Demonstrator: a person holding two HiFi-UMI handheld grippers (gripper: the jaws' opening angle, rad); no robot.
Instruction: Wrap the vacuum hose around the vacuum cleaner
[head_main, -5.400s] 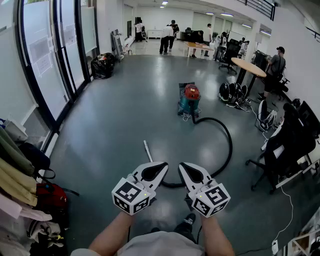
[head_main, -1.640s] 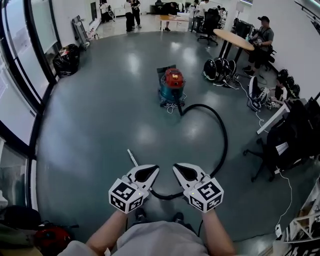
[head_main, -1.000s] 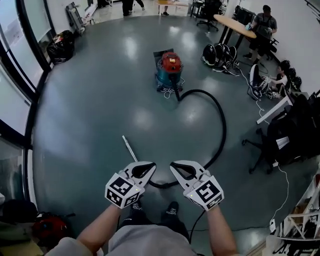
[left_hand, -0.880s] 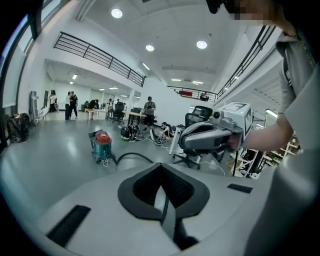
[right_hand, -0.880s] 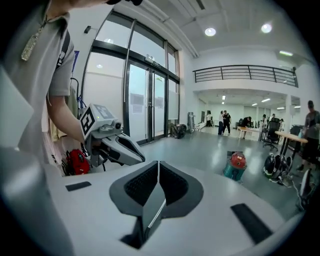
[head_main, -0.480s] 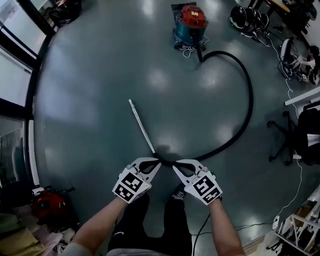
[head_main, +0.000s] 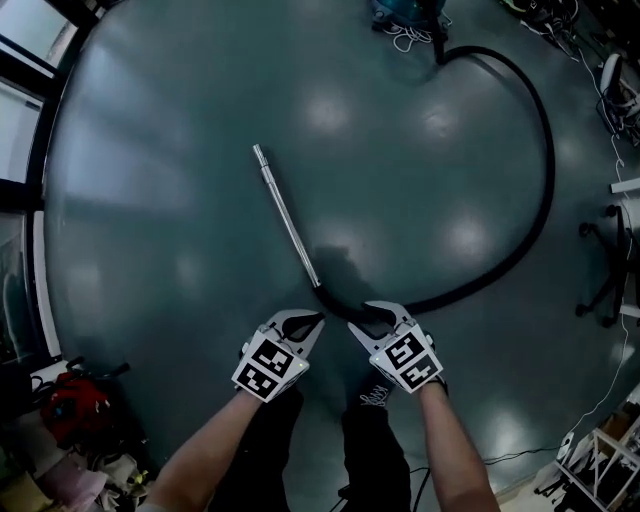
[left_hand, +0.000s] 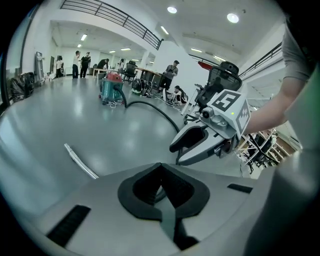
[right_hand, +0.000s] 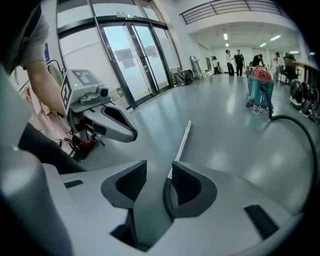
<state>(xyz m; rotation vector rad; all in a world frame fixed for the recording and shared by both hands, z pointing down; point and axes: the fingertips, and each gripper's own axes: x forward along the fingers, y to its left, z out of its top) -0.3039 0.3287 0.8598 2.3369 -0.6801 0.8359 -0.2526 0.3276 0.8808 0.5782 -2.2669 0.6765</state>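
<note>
The teal and red vacuum cleaner (head_main: 405, 10) stands at the top edge of the head view, partly cut off. Its black hose (head_main: 545, 170) loops right and comes back to a silver wand (head_main: 287, 218) lying on the floor. Both grippers hang low over the spot where hose and wand join. My left gripper (head_main: 312, 320) is shut and empty. My right gripper (head_main: 362, 316) is open; its jaws have just been opening, with only floor and the wand (right_hand: 182, 140) showing through the gap. The left gripper view shows the vacuum cleaner (left_hand: 111, 87), hose (left_hand: 155, 112) and right gripper (left_hand: 197, 145).
An office chair (head_main: 605, 270) stands at the right, with cables on the floor near it. A red bag (head_main: 60, 410) and clutter lie at the lower left. Glass doors (right_hand: 135, 55) line one wall. People (left_hand: 80, 52) stand far back in the hall.
Both grippers dropped close to the floor by the hose and wand joint. The head view tipped further down. The right jaws went from shut to open; the left stayed shut.
</note>
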